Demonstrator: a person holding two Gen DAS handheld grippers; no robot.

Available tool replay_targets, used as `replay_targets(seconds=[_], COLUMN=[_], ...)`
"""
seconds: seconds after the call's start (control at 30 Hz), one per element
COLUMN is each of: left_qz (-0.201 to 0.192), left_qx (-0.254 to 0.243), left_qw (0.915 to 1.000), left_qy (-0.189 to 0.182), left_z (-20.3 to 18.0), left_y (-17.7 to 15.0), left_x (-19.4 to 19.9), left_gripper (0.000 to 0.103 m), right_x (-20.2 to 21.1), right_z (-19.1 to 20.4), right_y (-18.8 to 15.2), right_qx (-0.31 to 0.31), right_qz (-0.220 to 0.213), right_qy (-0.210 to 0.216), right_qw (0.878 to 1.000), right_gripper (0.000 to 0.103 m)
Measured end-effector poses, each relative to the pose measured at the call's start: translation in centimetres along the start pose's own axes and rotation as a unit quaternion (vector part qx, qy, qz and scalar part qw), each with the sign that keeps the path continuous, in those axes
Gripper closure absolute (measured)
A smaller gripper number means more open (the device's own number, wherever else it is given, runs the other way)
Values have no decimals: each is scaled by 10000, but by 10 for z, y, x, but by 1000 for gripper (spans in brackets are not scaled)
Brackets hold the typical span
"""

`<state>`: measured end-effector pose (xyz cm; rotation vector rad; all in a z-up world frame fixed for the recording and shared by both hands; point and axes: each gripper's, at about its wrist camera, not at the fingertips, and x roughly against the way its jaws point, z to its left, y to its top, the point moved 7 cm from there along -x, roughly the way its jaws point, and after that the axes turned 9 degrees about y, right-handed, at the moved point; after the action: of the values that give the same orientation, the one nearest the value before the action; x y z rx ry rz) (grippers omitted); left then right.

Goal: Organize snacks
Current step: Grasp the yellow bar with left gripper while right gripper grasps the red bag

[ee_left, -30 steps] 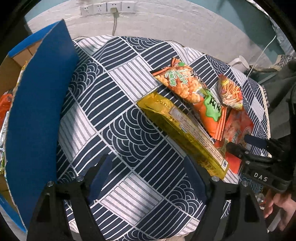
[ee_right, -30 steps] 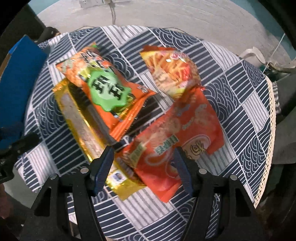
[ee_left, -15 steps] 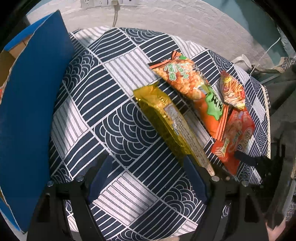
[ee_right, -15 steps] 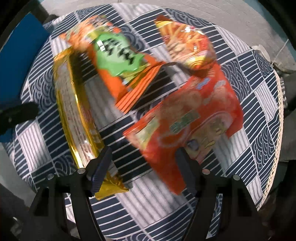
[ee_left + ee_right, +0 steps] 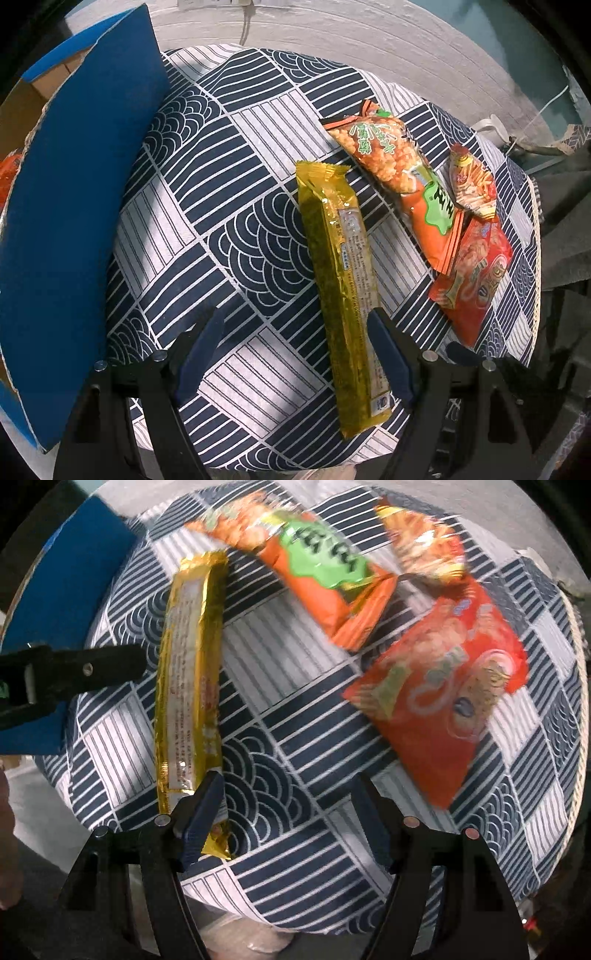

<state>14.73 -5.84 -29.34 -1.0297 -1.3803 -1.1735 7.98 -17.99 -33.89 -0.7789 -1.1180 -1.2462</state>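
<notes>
Round table [image 5: 258, 122] wore a navy-white patterned cloth. Left gripper [image 5: 291, 354] and right gripper [image 5: 286, 812] both hung at its near edge, fingers apart, holding nothing. Long yellow pack [image 5: 340, 280] lay closest, running toward the centre; red bag [image 5: 443, 698], orange-green bag [image 5: 325, 572], small chip bag [image 5: 424, 550] toward the far-right edge. Blue box [image 5: 70, 206] at the left edge.

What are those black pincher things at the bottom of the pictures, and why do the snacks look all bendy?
Those are two claws that a person holds, one in each hand. Each has a round-eyed camera that bends the picture. One picture looks past the left claw, the other past the right claw. Both are open and hold nothing. On the patterned tablecloth lie a long yellow packet, an orange and green bag, a small bag and a red bag. The blue box flap is at the left.
</notes>
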Motion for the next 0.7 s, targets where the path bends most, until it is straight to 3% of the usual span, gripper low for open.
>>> replay_targets(seconds=[0.2,0.43,0.7], left_qz=[-67,-90,34], left_qx=[-51,14,29], left_qw=[10000,9999,10000], left_qy=[7,47,49], left_z=[-10,-20,-33], left_y=[7,18,24], left_x=[2,-2,-14], left_gripper=[22,22,22], right_x=[38,65,51], right_z=[-45,-101,-125], right_y=[10,31,60], right_qx=[-602,-1517,-2314], right_qz=[-365,-753,-829], right_qy=[-114,-1,296], right_qw=[9975,9855,9689], right_gripper=[25,24,24])
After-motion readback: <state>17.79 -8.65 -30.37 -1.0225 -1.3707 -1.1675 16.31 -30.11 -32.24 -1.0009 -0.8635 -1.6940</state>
